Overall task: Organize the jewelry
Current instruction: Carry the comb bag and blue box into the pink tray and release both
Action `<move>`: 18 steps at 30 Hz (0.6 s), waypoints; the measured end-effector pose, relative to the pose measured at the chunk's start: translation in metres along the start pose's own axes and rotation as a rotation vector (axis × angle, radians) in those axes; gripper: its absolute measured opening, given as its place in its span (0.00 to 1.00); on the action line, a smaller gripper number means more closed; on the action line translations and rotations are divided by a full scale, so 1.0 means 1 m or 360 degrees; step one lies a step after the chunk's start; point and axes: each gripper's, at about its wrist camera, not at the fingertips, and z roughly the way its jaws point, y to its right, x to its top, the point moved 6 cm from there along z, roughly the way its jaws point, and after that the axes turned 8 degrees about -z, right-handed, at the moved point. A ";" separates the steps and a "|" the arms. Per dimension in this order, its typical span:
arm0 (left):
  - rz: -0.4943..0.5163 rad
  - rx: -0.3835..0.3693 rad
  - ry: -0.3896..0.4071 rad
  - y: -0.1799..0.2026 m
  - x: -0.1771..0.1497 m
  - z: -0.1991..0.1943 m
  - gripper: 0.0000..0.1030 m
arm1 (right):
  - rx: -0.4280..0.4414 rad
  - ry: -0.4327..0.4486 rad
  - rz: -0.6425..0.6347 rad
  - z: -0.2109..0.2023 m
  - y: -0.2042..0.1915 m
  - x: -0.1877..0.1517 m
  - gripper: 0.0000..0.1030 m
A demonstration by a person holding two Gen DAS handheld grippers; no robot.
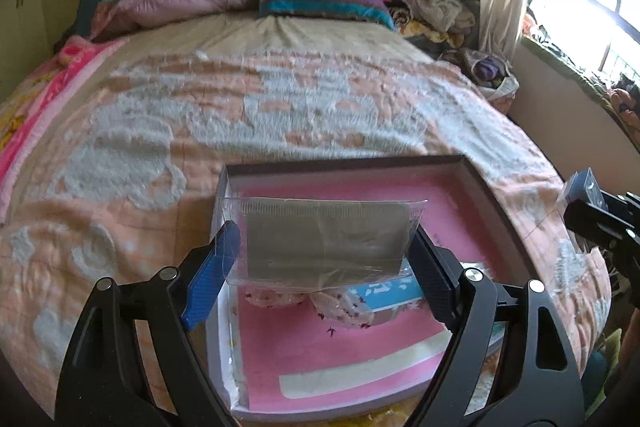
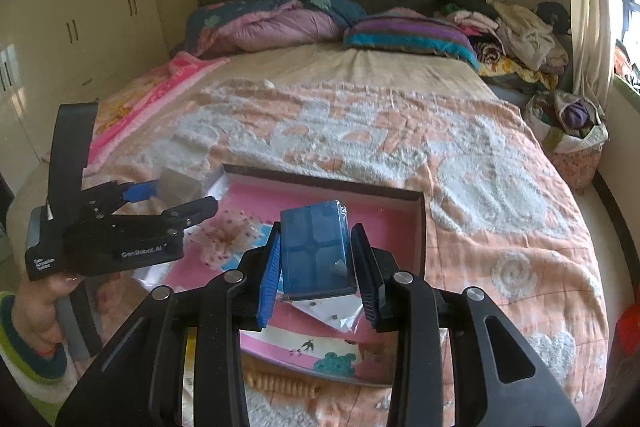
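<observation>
Sunlight from the window fell across a bed (image 1: pixel 280 115) with a peach and white quilt, where a shallow pink-lined box (image 1: pixel 472 195) lay near the foot. The left gripper (image 1: pixel 324 251) had its fingers clamped wide on a clear plastic packet holding a grey card (image 1: pixel 326 239), hanging over the box's near-left part. The right gripper (image 2: pixel 316 259) had its fingers closed on a small blue case (image 2: pixel 316 251) over the box's middle. Loose packets (image 1: pixel 344 301) already lay inside. The thin plastic looked slippery and could sag or slide from the pads. The soft quilt might let the box tilt under a hard placement, and the two grippers stood near enough to collide.
</observation>
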 end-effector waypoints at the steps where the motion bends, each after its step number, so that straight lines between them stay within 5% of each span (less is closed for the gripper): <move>1: -0.0011 -0.0001 -0.0016 -0.002 -0.002 0.004 0.74 | -0.0003 -0.0013 0.0004 0.005 0.001 -0.002 0.32; 18: 0.0134 -0.0071 -0.0238 0.028 -0.055 0.026 0.74 | 0.0001 -0.0308 0.0075 0.103 0.038 -0.034 0.32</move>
